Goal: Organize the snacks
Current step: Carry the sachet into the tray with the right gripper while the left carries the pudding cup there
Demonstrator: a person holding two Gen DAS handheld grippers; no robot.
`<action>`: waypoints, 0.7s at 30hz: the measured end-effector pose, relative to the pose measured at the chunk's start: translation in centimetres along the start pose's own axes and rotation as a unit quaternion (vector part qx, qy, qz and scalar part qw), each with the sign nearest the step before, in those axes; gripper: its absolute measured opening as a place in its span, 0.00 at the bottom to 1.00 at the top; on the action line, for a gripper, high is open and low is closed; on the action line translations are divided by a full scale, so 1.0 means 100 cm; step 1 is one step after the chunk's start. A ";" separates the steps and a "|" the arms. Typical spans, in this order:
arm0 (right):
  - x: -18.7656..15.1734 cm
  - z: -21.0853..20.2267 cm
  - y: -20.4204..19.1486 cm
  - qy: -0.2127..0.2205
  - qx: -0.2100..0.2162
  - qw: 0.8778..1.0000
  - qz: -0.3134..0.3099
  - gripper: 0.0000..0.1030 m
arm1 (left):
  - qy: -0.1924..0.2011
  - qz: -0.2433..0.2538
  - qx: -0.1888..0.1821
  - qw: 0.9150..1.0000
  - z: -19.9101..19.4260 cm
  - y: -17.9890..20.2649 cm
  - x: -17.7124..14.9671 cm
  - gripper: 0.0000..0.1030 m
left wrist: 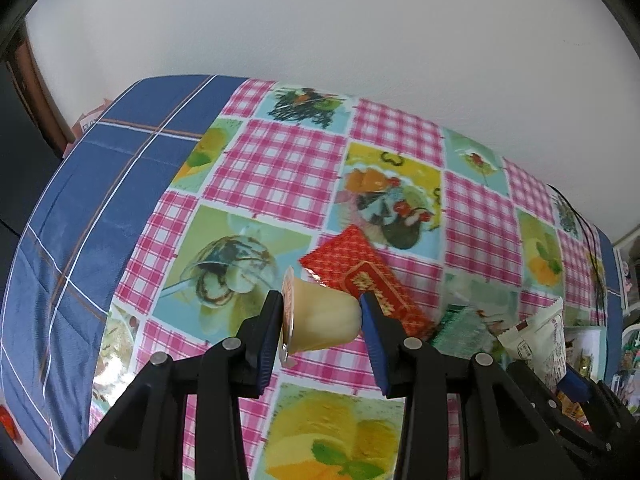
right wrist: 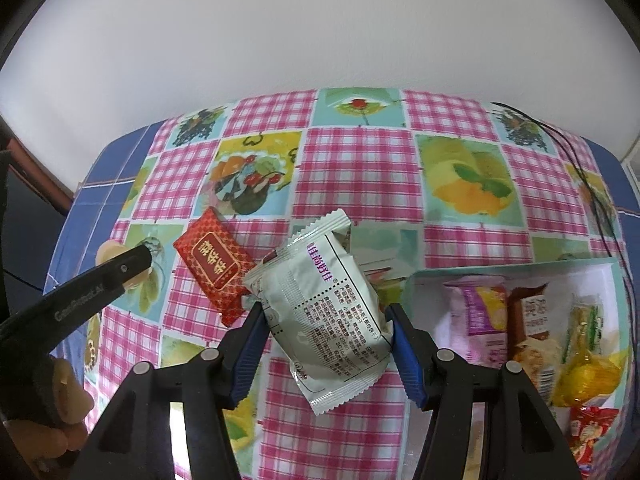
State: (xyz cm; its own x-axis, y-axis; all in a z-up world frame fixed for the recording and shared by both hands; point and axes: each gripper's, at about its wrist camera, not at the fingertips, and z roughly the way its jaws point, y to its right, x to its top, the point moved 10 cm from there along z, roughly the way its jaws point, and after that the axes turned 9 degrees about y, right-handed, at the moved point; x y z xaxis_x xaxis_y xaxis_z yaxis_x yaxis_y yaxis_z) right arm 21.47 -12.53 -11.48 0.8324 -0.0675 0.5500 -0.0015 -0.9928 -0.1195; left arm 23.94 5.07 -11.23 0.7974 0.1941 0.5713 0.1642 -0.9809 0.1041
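Pointing steeply down: L hand-held gripper [left wrist: 322, 316] w/ pudding cup [left wrist: 320, 316] | R [right wrist: 326, 320] w/ pouch [right wrist: 328, 320]

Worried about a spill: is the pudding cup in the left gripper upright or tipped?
Tipped on its side: the pudding cup lies sideways in the left gripper, foil lid against one pad, base against the other.

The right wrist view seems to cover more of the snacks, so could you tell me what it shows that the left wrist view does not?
Only the right wrist view shows the white tray with sorted snacks and the right gripper clamped on the silver packet. Only the left wrist view shows the left gripper gripping the pudding cup end to end, and a green packet. Both show the red packet lying on the checked tablecloth.
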 end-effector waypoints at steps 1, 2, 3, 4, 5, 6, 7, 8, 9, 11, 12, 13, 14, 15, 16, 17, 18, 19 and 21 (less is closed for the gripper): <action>0.000 -0.002 0.003 0.000 -0.001 1.000 0.002 0.60 | 0.001 0.003 -0.002 1.000 -0.003 0.005 0.000 0.40; 0.001 -0.004 0.008 0.001 -0.002 1.000 0.005 0.60 | 0.002 0.006 -0.004 1.000 -0.006 0.011 0.000 0.40; 0.002 -0.006 0.012 0.002 -0.003 1.000 0.008 0.60 | 0.002 0.009 -0.005 1.000 -0.007 0.015 -0.001 0.40; 0.002 -0.008 0.017 0.002 -0.005 1.000 0.011 0.60 | 0.003 0.012 -0.007 1.000 -0.010 0.021 -0.001 0.40; 0.002 -0.010 0.023 0.003 -0.007 1.000 0.014 0.60 | 0.004 0.015 -0.010 1.000 -0.012 0.027 -0.002 0.40; 0.002 -0.012 0.029 0.003 -0.009 1.000 0.017 0.60 | 0.005 0.018 -0.012 1.000 -0.014 0.032 -0.003 0.40; 0.002 -0.014 0.035 0.004 -0.012 1.000 0.019 0.60 | 0.005 0.021 -0.015 1.000 -0.015 0.039 -0.004 0.40; 0.002 -0.017 0.043 0.005 -0.017 1.000 0.022 0.60 | 0.005 0.026 -0.019 0.999 -0.017 0.047 -0.006 0.40; 0.002 -0.019 0.050 0.005 -0.020 0.999 0.025 0.60 | 0.005 0.032 -0.022 0.999 -0.019 0.055 -0.007 0.40; 0.003 -0.024 0.067 0.008 -0.028 0.999 0.034 0.60 | 0.003 0.043 -0.029 0.999 -0.021 0.071 -0.011 0.40; 0.003 -0.026 0.076 0.010 -0.032 0.999 0.040 0.60 | 0.002 0.048 -0.035 0.998 -0.022 0.081 -0.014 0.40; 0.004 -0.028 0.083 0.011 -0.034 0.998 0.044 0.60 | 0.002 0.051 -0.039 0.998 -0.023 0.088 -0.016 0.40; 0.004 -0.030 0.092 0.012 -0.037 0.998 0.051 0.60 | 0.000 0.057 -0.044 0.997 -0.024 0.098 -0.018 0.40; 0.004 -0.032 0.100 0.013 -0.040 0.998 0.056 0.60 | 0.000 0.065 -0.048 0.997 -0.025 0.107 -0.021 0.40; 0.004 -0.033 0.109 0.014 -0.044 0.997 0.061 0.60 | -0.001 0.076 -0.052 0.996 -0.027 0.120 -0.024 0.40; 0.003 -0.035 0.119 0.014 -0.049 0.996 0.067 0.60 | -0.002 0.085 -0.056 0.995 -0.028 0.129 -0.027 0.40; 0.002 -0.037 0.128 0.015 -0.054 0.996 0.071 0.60 | -0.003 0.092 -0.061 0.994 -0.028 0.137 -0.029 0.40; 0.002 -0.038 0.139 0.015 -0.059 0.995 0.077 0.60 | -0.005 0.099 -0.067 0.993 -0.029 0.146 -0.033 0.40; -0.001 -0.041 0.159 0.015 -0.067 0.993 0.091 0.60 | -0.010 0.108 -0.083 0.991 -0.030 0.165 -0.040 0.40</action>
State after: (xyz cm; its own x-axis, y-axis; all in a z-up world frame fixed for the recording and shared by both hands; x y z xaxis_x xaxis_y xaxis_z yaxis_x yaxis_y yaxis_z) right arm 19.13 -28.72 -10.05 0.7948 -0.2486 0.5536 -0.2267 -0.9678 -0.1091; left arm 21.69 -11.90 -9.41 0.8157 -0.0224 0.5780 -0.1083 -0.9875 0.1145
